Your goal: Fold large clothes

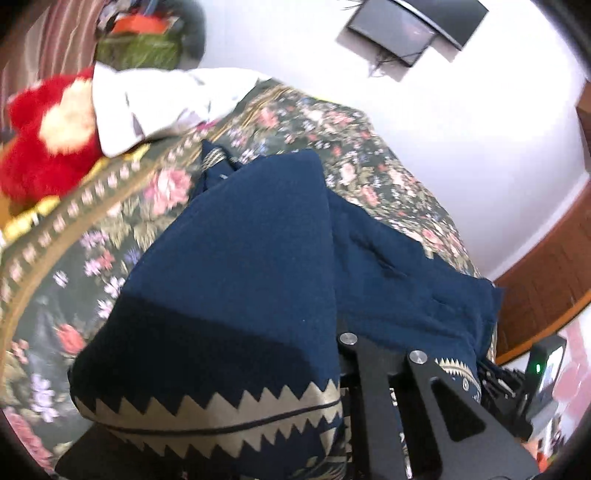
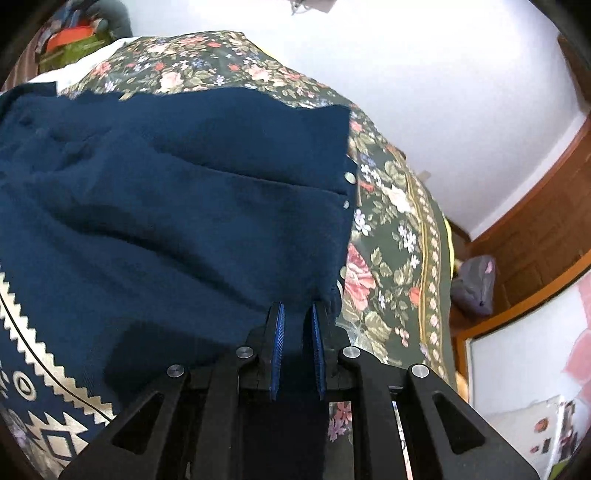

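Observation:
A large navy garment [image 1: 240,258] with a gold zigzag hem lies partly folded on a floral bedspread [image 1: 369,166]. In the left wrist view it drapes over my left gripper and hides the fingers; only the black linkage [image 1: 388,387] shows. In the right wrist view the garment [image 2: 166,203] fills the left and centre. My right gripper [image 2: 297,321] has its blue-padded fingers [image 2: 277,332] closed on the garment's near right edge, with cloth running between them.
A red plush toy [image 1: 48,136] and a white pillow [image 1: 155,99] lie at the bed's head. A white wall and a wall-mounted screen [image 1: 406,26] are behind. Wooden furniture [image 2: 535,229] and a grey bag [image 2: 474,284] stand right of the bed.

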`<action>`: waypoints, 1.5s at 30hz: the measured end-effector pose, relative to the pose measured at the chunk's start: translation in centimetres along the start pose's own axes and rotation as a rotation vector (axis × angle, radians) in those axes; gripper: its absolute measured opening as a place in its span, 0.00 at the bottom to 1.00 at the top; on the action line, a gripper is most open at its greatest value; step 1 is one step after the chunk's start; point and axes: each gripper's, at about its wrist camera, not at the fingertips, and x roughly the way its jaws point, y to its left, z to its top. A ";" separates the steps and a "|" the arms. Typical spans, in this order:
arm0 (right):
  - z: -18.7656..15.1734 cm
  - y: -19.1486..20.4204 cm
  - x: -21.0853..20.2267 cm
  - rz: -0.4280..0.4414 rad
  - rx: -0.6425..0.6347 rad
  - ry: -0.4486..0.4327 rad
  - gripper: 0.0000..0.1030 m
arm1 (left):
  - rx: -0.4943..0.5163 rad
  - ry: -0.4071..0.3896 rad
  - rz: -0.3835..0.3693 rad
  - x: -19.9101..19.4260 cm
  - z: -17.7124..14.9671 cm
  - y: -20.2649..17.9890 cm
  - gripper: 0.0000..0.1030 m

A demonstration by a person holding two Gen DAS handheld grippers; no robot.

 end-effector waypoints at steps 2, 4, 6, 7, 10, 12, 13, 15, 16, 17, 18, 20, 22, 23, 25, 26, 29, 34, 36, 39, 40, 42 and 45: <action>-0.3 -1.0 -0.7 0.077 0.049 0.034 0.10 | 0.016 -0.013 0.010 -1.3 0.0 -0.5 0.13; -0.7 -2.0 -1.7 0.196 0.092 0.067 0.10 | 0.017 -0.022 0.027 -2.6 -0.1 -0.3 0.13; -1.2 -2.4 -3.5 0.310 0.097 0.073 0.10 | 0.012 -0.018 0.044 -3.9 -0.6 0.3 0.13; -1.3 -2.4 -4.6 0.353 0.090 0.064 0.10 | 0.015 -0.010 0.061 -3.9 -0.6 0.5 0.13; -1.1 -1.4 -7.9 0.478 0.078 0.003 0.10 | 0.041 0.004 0.117 -3.9 -1.1 0.6 0.12; -0.4 0.1 -9.5 0.575 0.072 -0.032 0.10 | 0.058 0.009 0.140 -3.9 -1.5 0.3 0.12; 0.1 1.1 -10.0 0.627 0.069 -0.039 0.10 | 0.063 0.007 0.142 -3.9 -1.7 0.1 0.12; 1.0 3.7 -10.1 0.732 0.052 -0.019 0.10 | 0.084 -0.010 0.147 -4.5 -1.9 -0.7 0.12; 1.4 5.5 -9.8 0.762 0.029 0.009 0.10 | 0.099 -0.019 0.144 -4.7 -1.8 -1.2 0.12; 1.5 7.0 -9.5 0.767 0.007 0.033 0.10 | 0.110 -0.026 0.141 -5.0 -1.7 -1.6 0.12; 1.4 9.2 -8.3 0.749 -0.033 0.077 0.10 | 0.125 -0.033 0.132 -5.2 -1.5 -2.1 0.12; 0.9 11.2 -6.4 0.708 -0.058 0.125 0.10 | 0.150 -0.037 0.095 -5.7 -1.1 -3.5 0.12; 0.6 11.5 -4.8 0.748 -0.009 0.153 0.10 | 0.181 -0.028 0.061 -5.6 -0.9 -5.4 0.12; 0.6 11.0 -4.2 0.782 0.031 0.168 0.10 | 0.198 -0.028 0.056 -5.5 -0.9 -6.1 0.12; 0.7 9.5 -3.9 0.853 0.095 0.212 0.10 | 0.243 -0.037 0.051 -5.3 -0.8 -8.3 0.12; 0.7 8.2 -4.2 0.888 0.129 0.224 0.10 | 0.258 -0.039 0.044 -5.3 -0.8 -9.3 0.12; -0.3 3.7 -6.4 0.872 0.181 0.153 0.10 | 0.308 -0.047 0.000 -5.1 -0.9 -12.9 0.12; -4.1 -4.3 -9.4 0.653 0.211 0.012 0.10 | 0.425 -0.031 -0.069 -3.9 -3.5 -19.2 0.12; -6.3 -7.0 -9.5 0.531 0.218 0.012 0.10 | 0.476 0.000 -0.100 -3.1 -5.4 -21.6 0.12; -9.8 -10.5 -9.3 0.495 0.255 0.052 0.10 | 0.555 0.122 -0.134 -0.3 -9.4 -24.1 0.12; -10.3 -11.0 -9.2 0.484 0.258 0.059 0.10 | 0.584 0.170 -0.127 0.8 -10.8 -24.5 0.12; -11.7 -12.4 -9.5 0.458 0.257 0.065 0.10 | 0.644 0.257 -0.089 2.7 -13.0 -24.7 0.12; -13.1 -13.8 -10.1 0.450 0.258 0.058 0.10 | 0.688 0.308 -0.053 3.9 -14.7 -23.9 0.13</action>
